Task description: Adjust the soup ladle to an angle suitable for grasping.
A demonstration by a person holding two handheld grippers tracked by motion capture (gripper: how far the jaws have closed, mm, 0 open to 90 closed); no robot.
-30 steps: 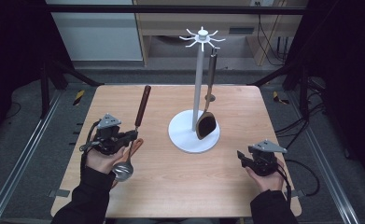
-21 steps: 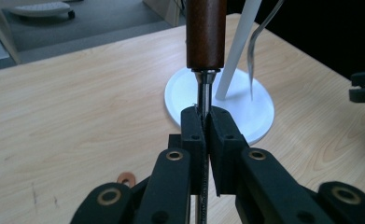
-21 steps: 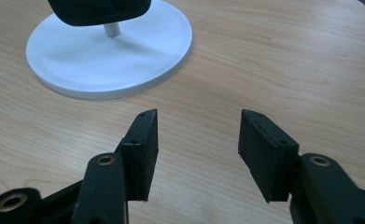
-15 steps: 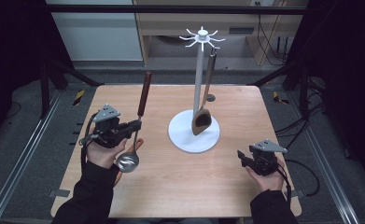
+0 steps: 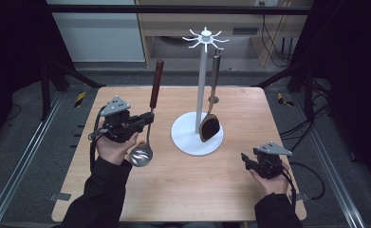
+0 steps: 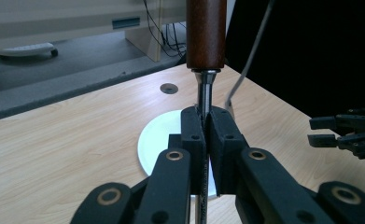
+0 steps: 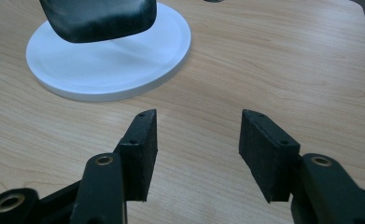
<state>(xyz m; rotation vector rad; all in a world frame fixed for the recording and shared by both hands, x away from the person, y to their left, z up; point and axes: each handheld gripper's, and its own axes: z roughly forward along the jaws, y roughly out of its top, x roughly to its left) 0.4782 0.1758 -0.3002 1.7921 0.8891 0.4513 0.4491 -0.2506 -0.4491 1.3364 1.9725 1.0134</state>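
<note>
A ladle [image 5: 156, 83] with a brown wooden handle and a steel bowl is held nearly upright over the left side of the table. My left gripper [image 5: 147, 118] is shut on its thin metal stem [image 6: 204, 95], just below the handle. A white stand [image 5: 202, 85] with hooks on top rises from a round base [image 5: 188, 140] at the table's middle. A black spatula [image 5: 209, 127] hangs from one hook. My right gripper [image 5: 245, 159] rests at the front right. Its jaws have just been opening and stand wide with nothing between them [image 7: 198, 135], pointing toward the base [image 7: 110, 60] and the spatula's blade [image 7: 98, 16].
A small round hole [image 5: 212, 99] lies in the wooden table [image 5: 197, 190] behind the stand. Metal frame rails [image 5: 26, 156] run along both sides of the table. The other gripper [image 6: 322, 130] shows at the right of the left gripper view.
The left hand has lifted the ladle and tipped it more upright, so its bowl has risen and moved right. The right hand has stayed put.
</note>
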